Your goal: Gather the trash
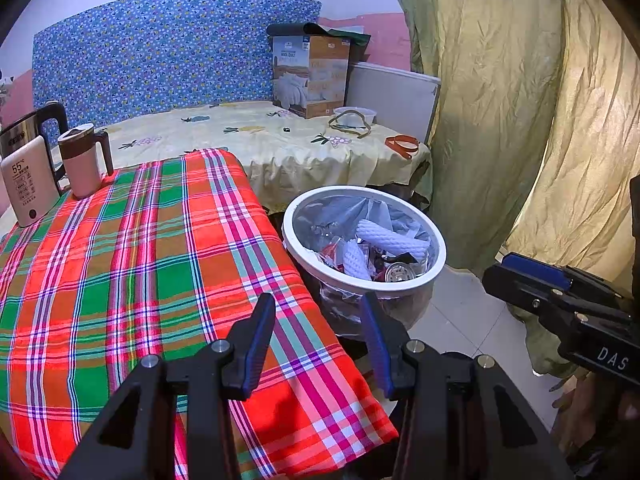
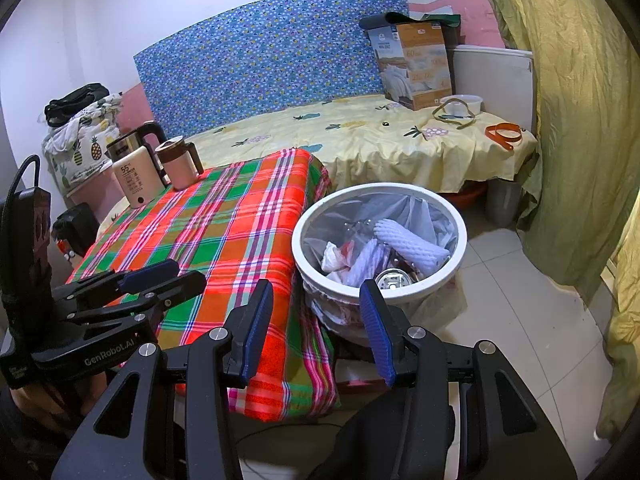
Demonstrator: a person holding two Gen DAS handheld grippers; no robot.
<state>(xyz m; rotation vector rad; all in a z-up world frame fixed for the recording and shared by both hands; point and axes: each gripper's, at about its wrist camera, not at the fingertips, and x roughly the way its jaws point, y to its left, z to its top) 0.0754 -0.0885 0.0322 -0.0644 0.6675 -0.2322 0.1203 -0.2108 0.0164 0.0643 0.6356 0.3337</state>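
A white-rimmed trash bin [image 1: 436,240] lined with a clear bag stands on the floor right of the plaid-covered table [image 1: 140,248]. It holds white foam netting [image 1: 392,240], wrappers and a metal can [image 1: 400,272]. The bin also shows in the right wrist view [image 2: 460,236]. My left gripper [image 1: 318,304] is open and empty, over the table's right edge near the bin. My right gripper [image 2: 316,292] is open and empty, just short of the bin. The right gripper also shows at the right of the left wrist view [image 1: 520,276].
A kettle [image 1: 24,132], a white device marked 55 [image 1: 28,180] and a mug [image 1: 82,160] stand at the table's far left. Behind is a bed [image 1: 280,136] with a box [image 1: 308,72], a bowl and straps. Green curtains [image 1: 520,100] hang right. Tiled floor [image 2: 520,300] lies beside the bin.
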